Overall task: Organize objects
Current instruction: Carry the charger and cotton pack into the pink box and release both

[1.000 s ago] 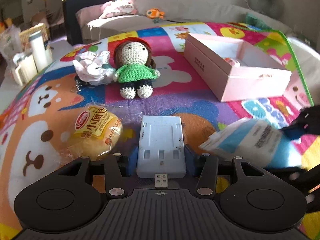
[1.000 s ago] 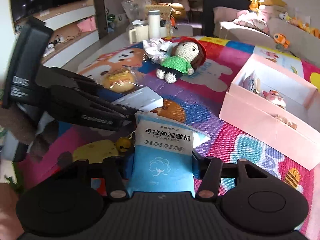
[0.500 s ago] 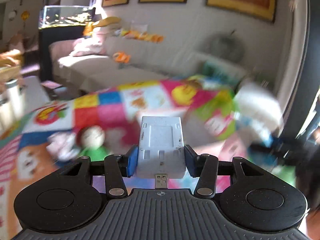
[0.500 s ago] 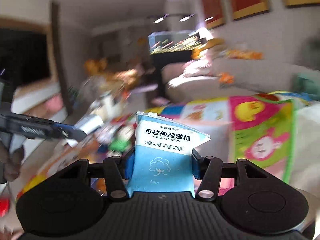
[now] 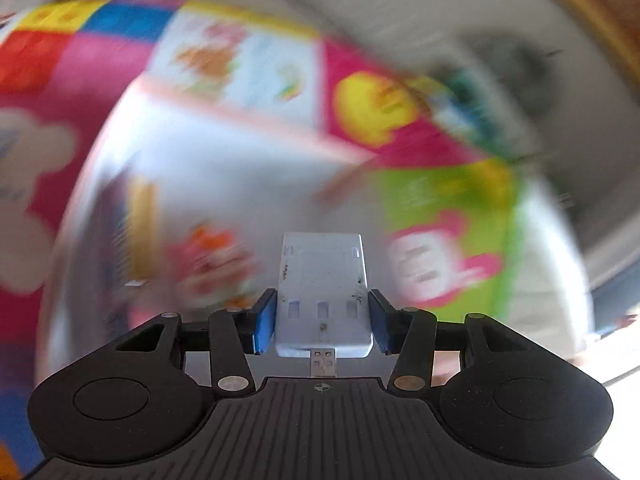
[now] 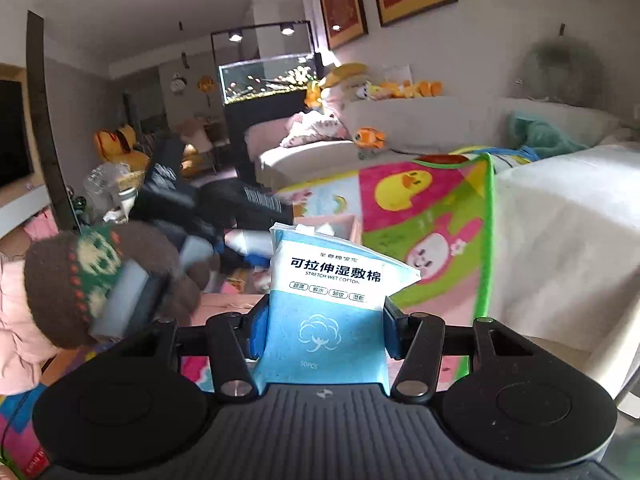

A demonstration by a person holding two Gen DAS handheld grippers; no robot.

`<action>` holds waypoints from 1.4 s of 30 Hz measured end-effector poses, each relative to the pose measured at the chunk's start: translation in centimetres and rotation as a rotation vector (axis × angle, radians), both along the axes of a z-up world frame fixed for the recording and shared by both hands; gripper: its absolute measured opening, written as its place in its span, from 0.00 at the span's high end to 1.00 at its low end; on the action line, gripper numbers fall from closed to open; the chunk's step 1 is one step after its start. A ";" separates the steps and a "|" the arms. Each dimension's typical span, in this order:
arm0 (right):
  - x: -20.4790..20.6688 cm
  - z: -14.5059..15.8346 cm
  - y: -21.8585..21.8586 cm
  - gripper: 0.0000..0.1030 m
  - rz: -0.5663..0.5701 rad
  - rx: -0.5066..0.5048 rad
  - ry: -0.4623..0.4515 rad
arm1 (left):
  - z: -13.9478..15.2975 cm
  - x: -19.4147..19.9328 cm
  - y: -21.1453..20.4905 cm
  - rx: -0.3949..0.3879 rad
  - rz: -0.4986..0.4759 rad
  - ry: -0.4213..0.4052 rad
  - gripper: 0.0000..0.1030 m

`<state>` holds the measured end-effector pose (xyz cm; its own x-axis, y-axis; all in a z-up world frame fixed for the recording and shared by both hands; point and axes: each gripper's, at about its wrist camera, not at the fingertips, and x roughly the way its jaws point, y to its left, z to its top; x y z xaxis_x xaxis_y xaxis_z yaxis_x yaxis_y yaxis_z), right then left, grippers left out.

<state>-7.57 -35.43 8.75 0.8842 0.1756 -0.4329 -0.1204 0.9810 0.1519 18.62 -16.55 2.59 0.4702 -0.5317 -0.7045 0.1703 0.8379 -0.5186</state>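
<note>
Blur across L wrist view: I see left gripper (image 5: 322, 316) clamped on one white charger (image 5: 323, 296), over pink box (image 5: 224, 160) on play mat (image 5: 440, 196). R wrist view: right gripper (image 6: 323, 330) pinching one blue cotton pack (image 6: 326, 308); box corner (image 6: 352, 226) beyond, mat's green edge (image 6: 486, 240) against sofa (image 6: 560, 232), gloved hand (image 6: 96, 280) at left.

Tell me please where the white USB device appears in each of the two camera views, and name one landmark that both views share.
Left wrist view: the white USB device is at lower centre, clamped between the blue pads of the left gripper, plug toward the camera.
Right wrist view: a blurred pale shape at left of centre, ahead of the dark left gripper, is probably it.
Shared landmark: the yellow duck patch on the play mat.
</note>
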 end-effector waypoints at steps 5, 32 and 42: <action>1.4 -0.5 -0.6 0.48 -0.006 0.002 0.016 | 1.7 -2.4 1.4 0.181 0.045 -0.150 0.45; 24.0 -2.8 13.9 0.41 0.031 -0.412 0.257 | 2.9 -16.6 22.3 0.190 0.098 -0.455 0.49; 24.0 -2.5 14.8 0.55 -0.016 -0.446 0.307 | 3.6 -17.2 30.5 0.158 0.341 -0.471 0.49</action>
<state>16.40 -20.59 6.25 0.7063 -0.0963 -0.7013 -0.1208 0.9598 -0.2535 1.43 13.95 6.17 0.8764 -0.2020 -0.4372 0.0599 0.9465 -0.3172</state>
